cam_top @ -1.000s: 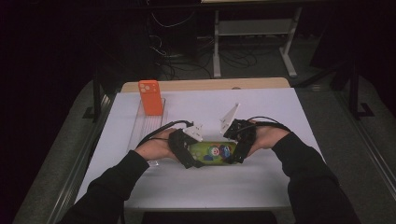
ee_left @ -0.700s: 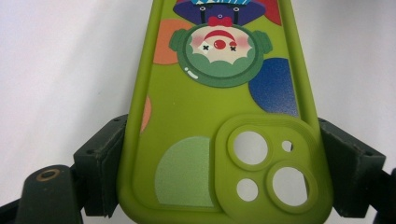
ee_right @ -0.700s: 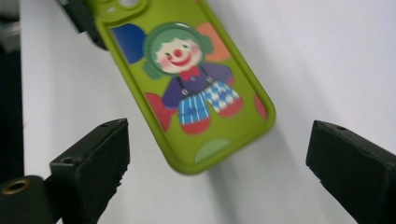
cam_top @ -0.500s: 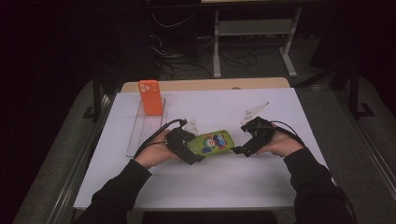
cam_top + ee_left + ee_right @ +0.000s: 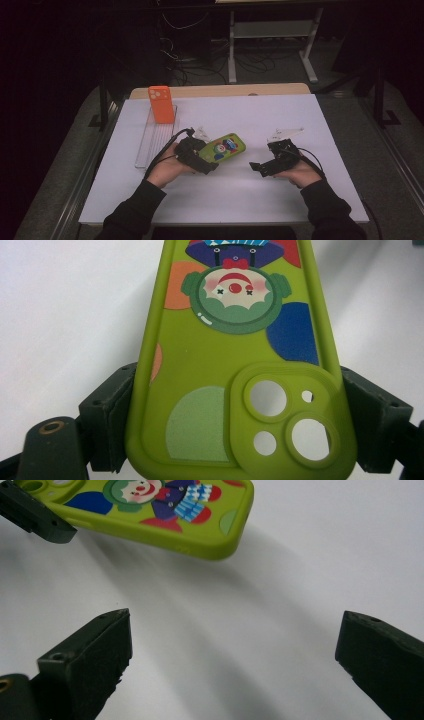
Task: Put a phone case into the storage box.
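A lime-green phone case printed with a clown is held just above the white table. My left gripper is shut on its camera end; in the left gripper view the case sits squeezed between both black jaws. My right gripper is to the right of the case, apart from it, with its jaws spread wide and nothing between them. The right gripper view has the case at top left, with the left gripper's jaw on its edge and bare table between my own right gripper jaws.
An orange phone case stands upright at the far end of a clear ridged rack on the left. The white tabletop ends at a wooden strip at the back. Dark floor and cables lie beyond.
My right gripper has let go of the green case and drawn away to the right and down. The left gripper keeps the case, roughly in place.
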### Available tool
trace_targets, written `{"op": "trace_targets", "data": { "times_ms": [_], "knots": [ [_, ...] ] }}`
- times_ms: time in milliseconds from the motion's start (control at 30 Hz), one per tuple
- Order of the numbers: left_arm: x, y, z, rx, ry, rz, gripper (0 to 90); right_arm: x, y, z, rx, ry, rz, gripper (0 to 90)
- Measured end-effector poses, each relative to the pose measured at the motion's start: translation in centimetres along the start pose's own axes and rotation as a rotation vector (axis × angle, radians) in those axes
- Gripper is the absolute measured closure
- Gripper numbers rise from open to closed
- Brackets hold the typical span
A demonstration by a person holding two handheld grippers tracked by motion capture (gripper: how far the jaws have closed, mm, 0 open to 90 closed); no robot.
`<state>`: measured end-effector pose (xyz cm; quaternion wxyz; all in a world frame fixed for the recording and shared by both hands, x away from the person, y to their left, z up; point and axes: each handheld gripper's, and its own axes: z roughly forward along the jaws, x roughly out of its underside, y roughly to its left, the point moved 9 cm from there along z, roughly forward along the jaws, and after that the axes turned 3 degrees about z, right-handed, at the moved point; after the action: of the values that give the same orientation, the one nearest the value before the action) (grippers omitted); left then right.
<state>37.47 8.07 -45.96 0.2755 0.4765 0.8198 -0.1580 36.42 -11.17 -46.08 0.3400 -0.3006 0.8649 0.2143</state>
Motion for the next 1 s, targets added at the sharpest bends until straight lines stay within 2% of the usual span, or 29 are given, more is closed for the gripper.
{"op": "trace_targets", "data": {
  "times_ms": [133, 200, 367, 467, 767, 833, 1000],
  "knots": [
    [0.1, 0.0, -0.2, -0.004, -0.006, -0.006, 15.5, 0.7, 0.5, 0.4, 0.026, -0.01, 0.011, 0.0],
    [0.0, 0.0, -0.2, -0.001, -0.015, -0.011, 15.5, 0.8, 0.6, 0.7, 0.032, -0.012, -0.001, 0.0],
    [0.0, 0.0, -0.3, 0.008, -0.018, -0.019, 15.5, 0.3, 0.6, 1.2, 0.047, -0.06, 0.0, 0.0],
    [0.0, 0.2, -0.4, 0.009, -0.025, -0.021, 15.5, 0.2, 0.6, 1.4, 0.046, -0.071, -0.001, 0.0],
    [-0.2, 0.2, -1.0, 0.01, -0.039, -0.036, 15.5, 0.1, 0.4, 1.4, 0.083, -0.078, -0.021, 0.0],
    [-0.2, 0.1, -1.0, 0.012, -0.043, -0.03, 15.5, -0.1, 0.3, 1.3, 0.102, -0.096, -0.042, 0.0],
    [-0.2, 0.2, -1.0, 0.016, -0.039, -0.02, 15.5, -0.2, 0.3, 1.3, 0.134, -0.098, -0.109, 0.0]
  ]
}}
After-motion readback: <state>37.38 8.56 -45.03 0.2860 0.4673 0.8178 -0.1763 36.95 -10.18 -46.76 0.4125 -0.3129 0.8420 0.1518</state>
